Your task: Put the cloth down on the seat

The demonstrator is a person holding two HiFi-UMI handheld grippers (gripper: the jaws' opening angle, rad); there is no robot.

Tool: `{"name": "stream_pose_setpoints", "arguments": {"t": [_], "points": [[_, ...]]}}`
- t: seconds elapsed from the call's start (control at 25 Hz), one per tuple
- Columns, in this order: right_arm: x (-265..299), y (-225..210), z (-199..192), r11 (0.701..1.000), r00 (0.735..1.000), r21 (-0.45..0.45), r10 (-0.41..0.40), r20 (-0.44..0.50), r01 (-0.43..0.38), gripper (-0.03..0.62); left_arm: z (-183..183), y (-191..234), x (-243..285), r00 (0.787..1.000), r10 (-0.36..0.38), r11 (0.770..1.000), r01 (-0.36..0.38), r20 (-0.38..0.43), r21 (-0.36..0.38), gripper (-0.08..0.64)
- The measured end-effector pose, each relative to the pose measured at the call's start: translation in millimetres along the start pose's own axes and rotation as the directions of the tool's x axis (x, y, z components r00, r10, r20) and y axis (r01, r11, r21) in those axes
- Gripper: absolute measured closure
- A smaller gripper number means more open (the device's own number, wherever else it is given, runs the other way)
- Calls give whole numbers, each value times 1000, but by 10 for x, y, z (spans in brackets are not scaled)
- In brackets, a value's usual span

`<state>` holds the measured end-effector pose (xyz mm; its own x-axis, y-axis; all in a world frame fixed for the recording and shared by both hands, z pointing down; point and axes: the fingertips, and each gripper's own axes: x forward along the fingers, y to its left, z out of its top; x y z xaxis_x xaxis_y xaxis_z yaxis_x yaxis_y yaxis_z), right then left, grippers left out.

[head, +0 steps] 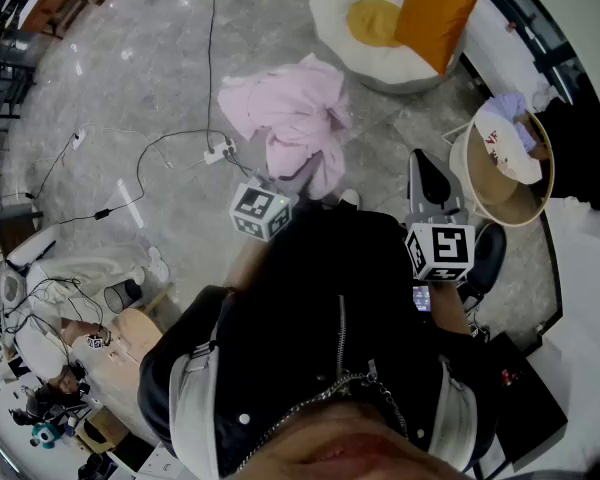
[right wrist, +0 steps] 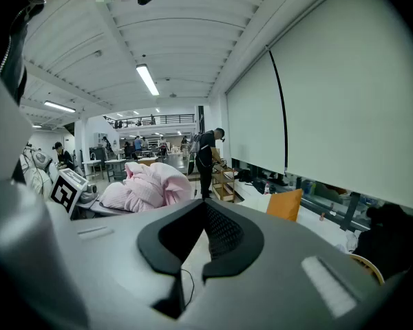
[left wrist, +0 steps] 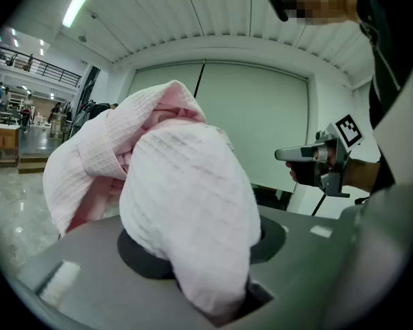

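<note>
Several cables (head: 165,146) and a power strip (head: 220,151) lie on the grey floor (head: 130,68), left of the line from the person to the seat (head: 330,8). The seat is a white beanbag carrying a yellow cushion (head: 372,20) and an orange cushion (head: 435,13). A round basket (head: 490,196) with white fabric stands to the right.

The pink cloth (head: 285,118) is in the air over the floor, short of the seat. It is bunched, with its long axis running from the left claw (left wrist: 206,247) up and away toward the seat, the bulk flopping to the claw's left.

Both hands are held out ahead of the chest, pointing forward and slightly down. Left claw: clamped on a thick fold of the cloth. Right claw (right wrist: 201,212): tips meeting, nothing between them, set apart to the cloth's right.
</note>
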<state>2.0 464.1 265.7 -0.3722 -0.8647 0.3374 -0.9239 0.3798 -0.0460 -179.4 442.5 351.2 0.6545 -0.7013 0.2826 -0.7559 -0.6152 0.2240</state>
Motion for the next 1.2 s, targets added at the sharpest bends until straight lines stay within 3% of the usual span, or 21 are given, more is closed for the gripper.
{"name": "stream_pose_setpoints", "arguments": {"t": [0.36,1.2], "points": [[-50,-68,93,998,998,64,-17,65,13,592,46,0,41,1000,-10,1000,11,-5,14,344],[-120,-315,-31,996,1000,92,-1,23,-1,593,97,-211,318,998,-31,999,33,-60,35,344]]}}
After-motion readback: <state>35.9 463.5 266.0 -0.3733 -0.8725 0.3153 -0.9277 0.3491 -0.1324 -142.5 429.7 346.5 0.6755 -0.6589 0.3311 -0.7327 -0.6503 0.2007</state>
